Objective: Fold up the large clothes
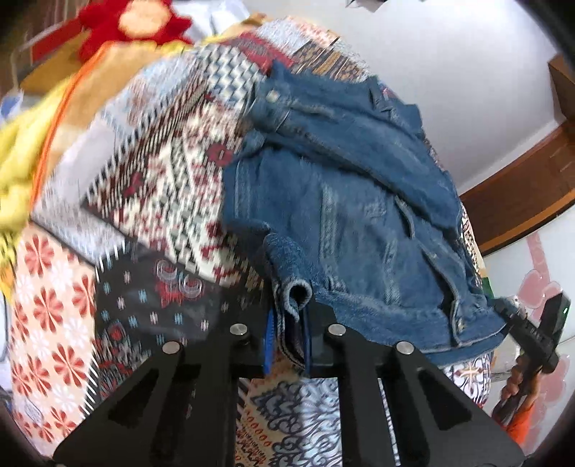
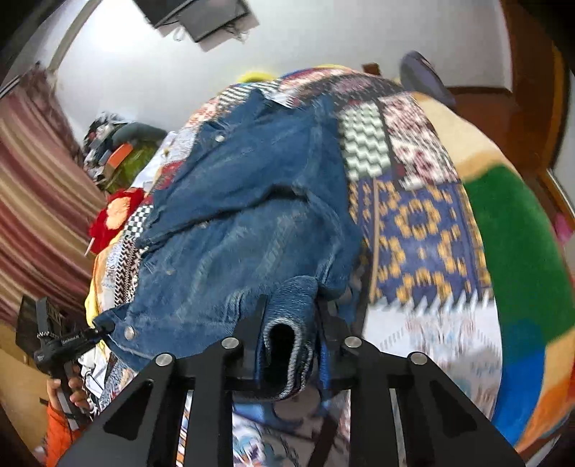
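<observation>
The left gripper (image 1: 291,334) has its fingers pressed tight on a rolled hem or cuff of the denim jacket (image 1: 345,201), the blue fabric bunched between the pads at the lower middle of the left wrist view. The right gripper (image 2: 294,345) likewise has its fingers clamped on a thick folded edge of the same denim jacket (image 2: 237,215), the doubled cloth standing up as a loop between them. From both grips the jacket spreads upward through the middle of each frame, crumpled, with metal snap buttons showing along its edges. It lies on a patchwork bedspread (image 1: 169,186) of many printed squares, which covers a bed. In the left wrist view the other gripper, held by a hand (image 1: 517,384) with an orange sleeve, sits at the lower right edge, touching the jacket's far corner. A red plush toy (image 1: 133,25) is at the upper left, beside yellow cloth (image 1: 18,161). In the right wrist view a striped curtain (image 2: 39,186) fills the left side, and a green, blue and orange blanket (image 2: 517,258) lies at the right.
</observation>
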`<state>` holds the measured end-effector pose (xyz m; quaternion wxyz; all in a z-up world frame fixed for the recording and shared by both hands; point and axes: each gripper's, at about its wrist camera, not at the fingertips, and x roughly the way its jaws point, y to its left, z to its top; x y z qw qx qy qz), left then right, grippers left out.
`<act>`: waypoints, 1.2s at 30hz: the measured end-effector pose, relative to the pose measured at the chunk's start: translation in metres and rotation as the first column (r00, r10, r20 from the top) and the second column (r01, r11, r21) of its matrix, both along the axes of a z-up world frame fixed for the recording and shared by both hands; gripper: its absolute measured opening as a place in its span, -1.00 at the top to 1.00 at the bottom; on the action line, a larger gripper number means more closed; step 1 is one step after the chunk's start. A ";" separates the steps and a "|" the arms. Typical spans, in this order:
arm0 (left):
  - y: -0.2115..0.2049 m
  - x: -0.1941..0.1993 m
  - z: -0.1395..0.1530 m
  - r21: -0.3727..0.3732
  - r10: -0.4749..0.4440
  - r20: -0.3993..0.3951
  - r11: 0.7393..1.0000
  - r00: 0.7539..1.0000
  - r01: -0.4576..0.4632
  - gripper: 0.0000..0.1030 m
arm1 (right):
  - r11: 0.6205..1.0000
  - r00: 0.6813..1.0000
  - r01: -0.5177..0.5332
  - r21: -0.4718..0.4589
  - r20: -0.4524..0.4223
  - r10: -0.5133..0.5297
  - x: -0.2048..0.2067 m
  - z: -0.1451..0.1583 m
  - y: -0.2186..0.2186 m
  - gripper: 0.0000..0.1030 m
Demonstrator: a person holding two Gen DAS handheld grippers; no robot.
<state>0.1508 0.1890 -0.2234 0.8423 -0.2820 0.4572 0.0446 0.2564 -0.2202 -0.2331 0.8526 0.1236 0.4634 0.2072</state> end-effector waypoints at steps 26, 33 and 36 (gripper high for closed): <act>0.064 0.215 0.094 0.119 0.104 0.292 0.982 0.951 -0.144 0.81 | 0.996 0.943 0.027 -0.080 0.334 0.002 0.229 0.113 0.087 0.73; 0.080 0.289 0.043 0.144 0.138 0.193 0.975 0.971 -0.167 0.81 | 0.986 0.963 0.083 -0.145 0.268 -0.041 0.316 0.064 0.109 0.73; 0.085 0.317 0.016 0.195 0.146 0.128 0.966 0.981 -0.169 0.81 | 0.980 0.978 0.091 -0.177 0.200 -0.054 0.345 0.030 0.114 0.73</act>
